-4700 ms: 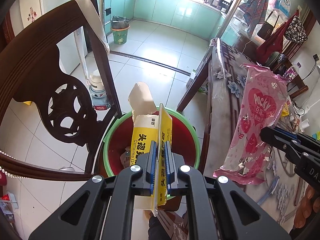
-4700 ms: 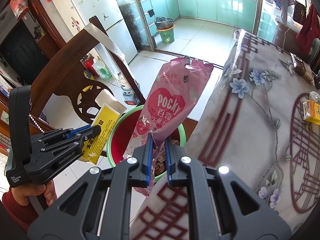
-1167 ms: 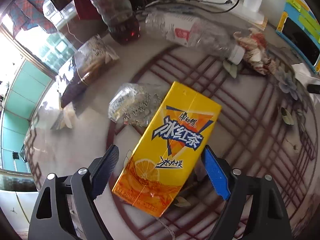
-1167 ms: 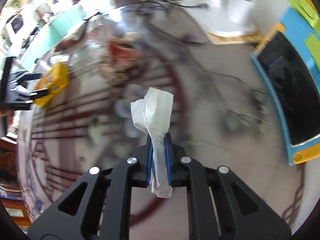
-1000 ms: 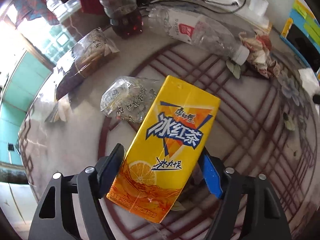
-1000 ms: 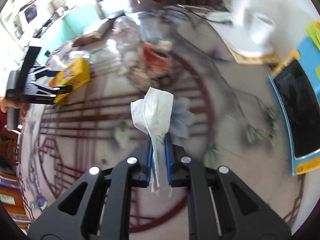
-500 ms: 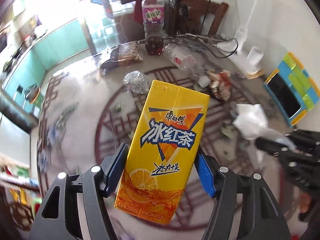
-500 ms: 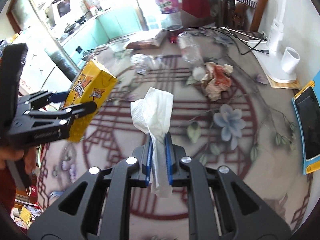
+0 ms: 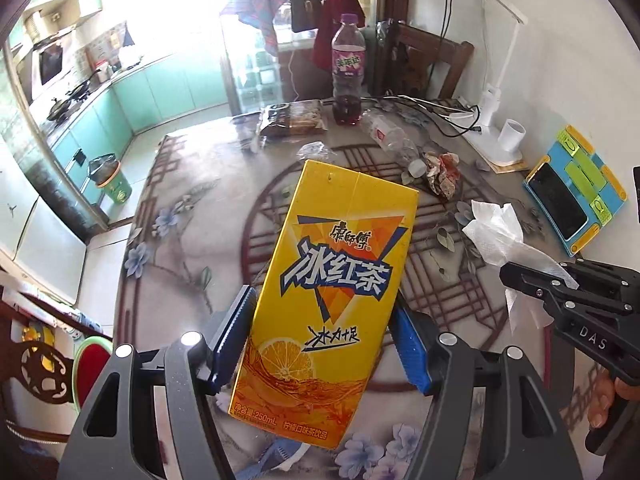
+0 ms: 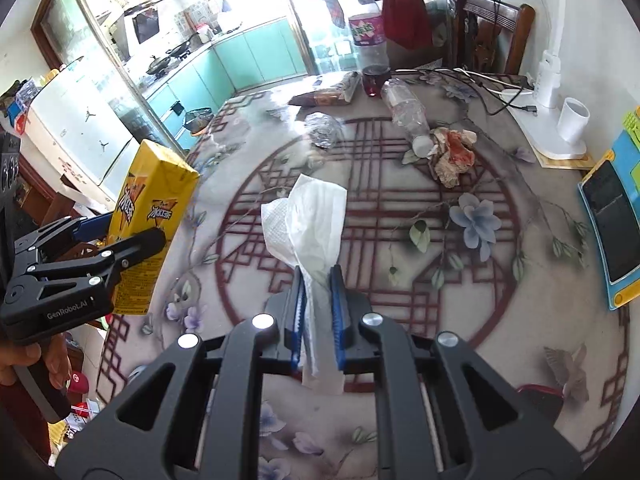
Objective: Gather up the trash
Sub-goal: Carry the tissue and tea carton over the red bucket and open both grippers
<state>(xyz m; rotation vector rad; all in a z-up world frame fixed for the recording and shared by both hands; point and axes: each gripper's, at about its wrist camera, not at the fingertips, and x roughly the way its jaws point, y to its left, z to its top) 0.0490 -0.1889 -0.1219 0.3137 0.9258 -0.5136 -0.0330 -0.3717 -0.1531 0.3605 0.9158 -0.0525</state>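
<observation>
My left gripper (image 9: 320, 340) is shut on a yellow iced-tea carton (image 9: 332, 292) and holds it upright above the patterned table (image 9: 192, 216); the carton also shows in the right wrist view (image 10: 148, 224), at the table's left edge. My right gripper (image 10: 318, 292) is shut on a white tissue (image 10: 308, 220), also visible in the left wrist view (image 9: 500, 232). A red bin with a green rim (image 9: 86, 364) sits on the floor at the lower left, partly hidden by a chair.
On the table lie a crumpled wrapper (image 10: 452, 152), an empty clear bottle (image 10: 404, 112), a clear plastic wad (image 10: 324, 128), a snack packet (image 10: 328, 94), a purple-label drink bottle (image 9: 348, 80), a white cup (image 10: 574, 120), cables and a blue tablet (image 10: 608, 200).
Both grippers have lifted and pulled back from the table with the carton and the tissue. The views now take in the whole table and the kitchen beyond.
</observation>
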